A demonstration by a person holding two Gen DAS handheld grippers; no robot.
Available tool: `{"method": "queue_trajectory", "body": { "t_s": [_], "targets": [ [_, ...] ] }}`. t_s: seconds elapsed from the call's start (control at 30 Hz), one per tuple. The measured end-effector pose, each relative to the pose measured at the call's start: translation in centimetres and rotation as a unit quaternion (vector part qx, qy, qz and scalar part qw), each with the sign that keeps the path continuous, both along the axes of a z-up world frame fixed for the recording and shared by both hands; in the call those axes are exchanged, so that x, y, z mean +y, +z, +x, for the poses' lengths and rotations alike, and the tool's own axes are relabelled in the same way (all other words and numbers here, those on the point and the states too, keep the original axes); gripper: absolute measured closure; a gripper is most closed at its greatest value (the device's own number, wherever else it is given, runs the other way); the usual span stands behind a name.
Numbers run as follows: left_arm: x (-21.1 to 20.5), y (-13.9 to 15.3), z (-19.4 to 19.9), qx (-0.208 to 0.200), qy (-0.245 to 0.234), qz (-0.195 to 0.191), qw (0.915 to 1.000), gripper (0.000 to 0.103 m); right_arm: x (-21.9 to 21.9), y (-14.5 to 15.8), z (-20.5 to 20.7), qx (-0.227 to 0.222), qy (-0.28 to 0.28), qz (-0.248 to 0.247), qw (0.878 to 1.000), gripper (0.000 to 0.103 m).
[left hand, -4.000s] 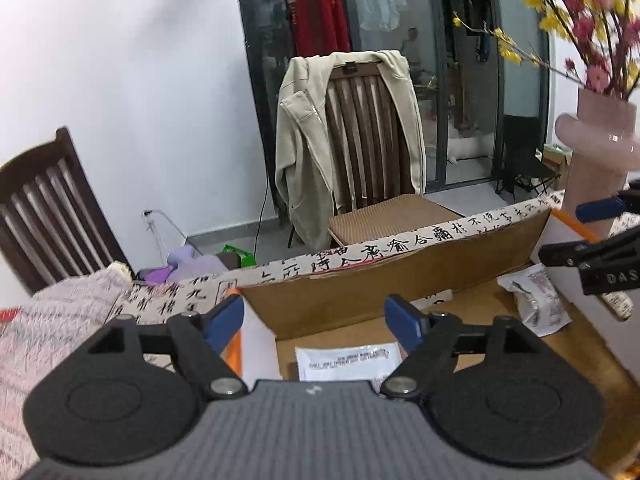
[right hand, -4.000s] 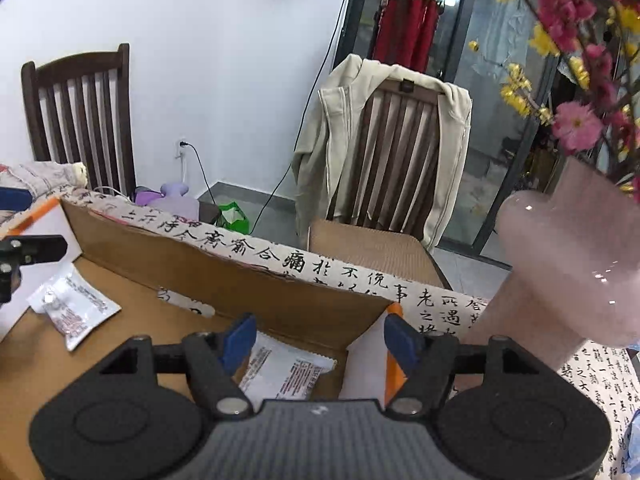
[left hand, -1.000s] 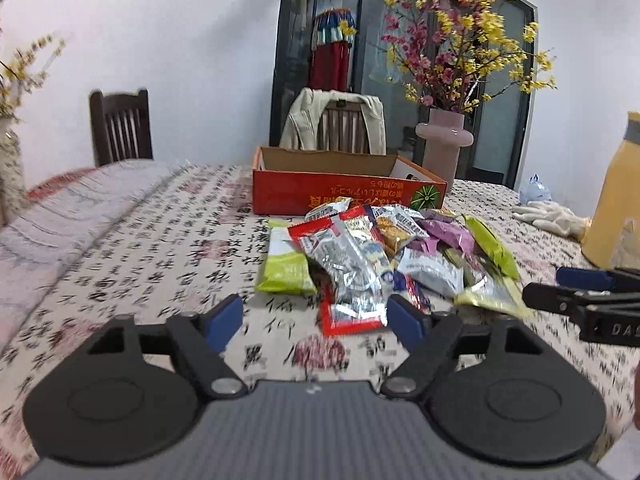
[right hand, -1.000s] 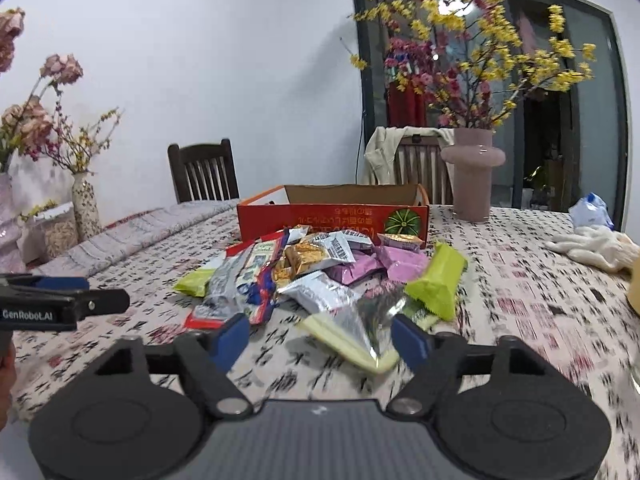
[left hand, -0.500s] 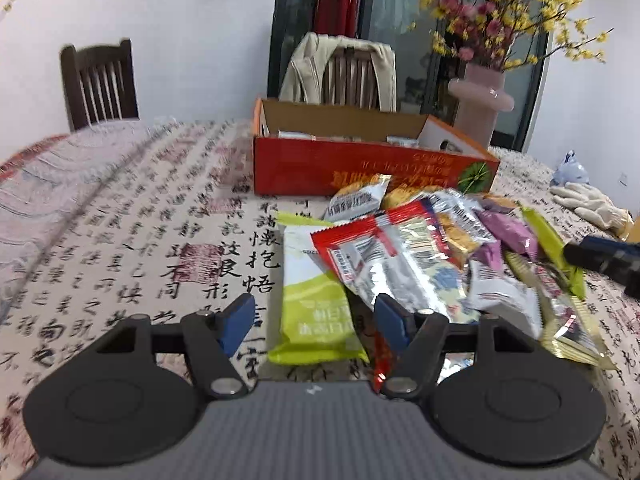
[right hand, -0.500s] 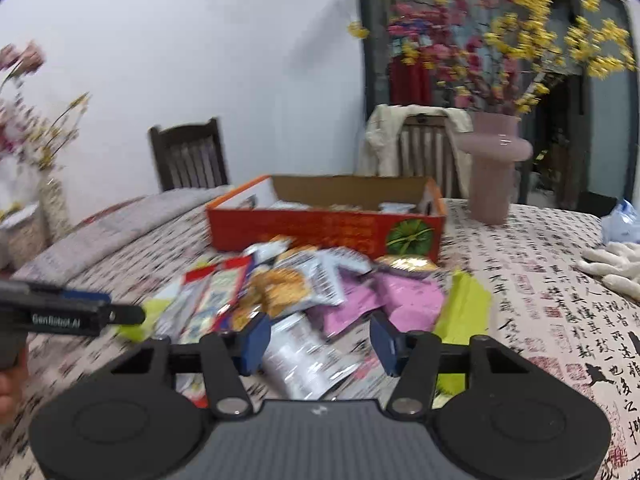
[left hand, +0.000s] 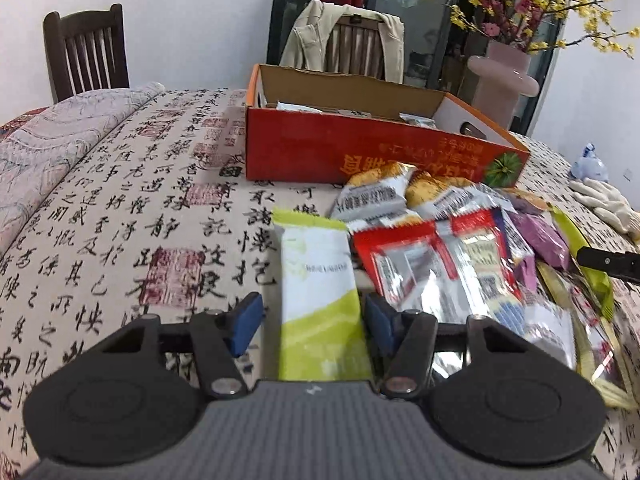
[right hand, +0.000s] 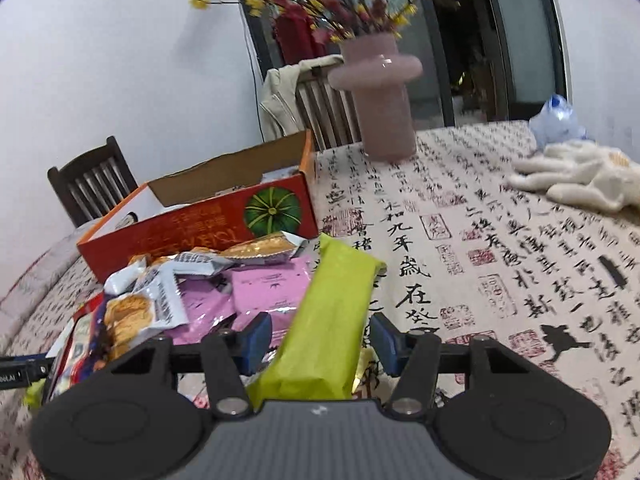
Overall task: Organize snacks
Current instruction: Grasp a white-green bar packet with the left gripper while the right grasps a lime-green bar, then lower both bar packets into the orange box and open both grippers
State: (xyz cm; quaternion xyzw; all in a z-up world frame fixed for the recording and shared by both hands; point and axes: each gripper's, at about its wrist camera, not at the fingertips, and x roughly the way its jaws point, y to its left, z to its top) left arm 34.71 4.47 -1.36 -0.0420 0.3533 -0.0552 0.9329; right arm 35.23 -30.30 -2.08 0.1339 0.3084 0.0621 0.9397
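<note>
A pile of snack packets (left hand: pixel 440 248) lies on the calligraphy tablecloth in front of an open red-orange box (left hand: pixel 360 152) that holds a few packets. My left gripper (left hand: pixel 314 322) is low over the pile's left edge. Its jaws are closing around a white and lime-green packet (left hand: pixel 320 280), with a small gap still showing at the left pad. My right gripper (right hand: pixel 320 338) straddles a long lime-green packet (right hand: pixel 332 304) at the pile's right side; its pads stand just clear of the wrapper. Pink packets (right hand: pixel 272 292) lie beside it.
A pink vase (right hand: pixel 380 96) of flowers stands behind the box (right hand: pixel 200 224). White gloves (right hand: pixel 580 176) and a blue-white bag (right hand: pixel 558 120) lie at the right. A chair with a beige jacket (left hand: pixel 344 40) and a dark chair (left hand: pixel 86 48) stand beyond the table.
Both grippers have moved forward and down onto the snack pile. Their jaws have narrowed, each now with a packet between them. The right view has tilted.
</note>
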Motion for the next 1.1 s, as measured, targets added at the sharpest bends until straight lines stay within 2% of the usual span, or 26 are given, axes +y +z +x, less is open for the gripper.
{"method": "queue_trajectory", "body": {
  "t_s": [0.03,0.07,0.13,0.3,0.43,0.67,0.8,1.1],
  "targets": [
    [0.0,0.0,0.2,0.0,0.003,0.003,1.0,0.056,-0.1,-0.1,0.5,0.001,0.0,0.005,1.0,0.05],
    [-0.1,0.1,0.3,0.001,0.006,0.006,1.0,0.066,0.0,-0.3,0.8,0.001,0.0,0.008,1.0,0.05],
    [-0.1,0.4,0.1,0.002,0.01,0.005,0.9999,0.066,0.0,-0.6,1.4,0.008,-0.004,0.015,1.0,0.062],
    [0.6,1.4,-2.4,-0.012,0.026,-0.008,0.9996,0.067,-0.3,-0.3,0.5,-0.002,-0.008,0.021,1.0,0.071],
    [1.1,2.3,-5.4,-0.021,0.04,-0.022,0.9988,0.067,-0.4,0.2,-1.9,-0.011,-0.003,0.009,1.0,0.072],
    [0.5,3.8,-10.3,-0.046,0.038,-0.023,0.998,0.067,0.7,1.1,-8.9,-0.036,0.02,-0.012,0.999,0.072],
    [-0.3,4.4,-12.0,-0.059,0.033,-0.022,0.9974,0.067,1.1,1.9,-12.2,-0.053,0.032,-0.007,0.998,0.072],
    [-0.2,5.0,-12.5,-0.07,0.033,-0.021,0.9968,0.067,1.8,2.5,-13.6,-0.069,0.047,-0.012,0.996,0.072]
  ]
}}
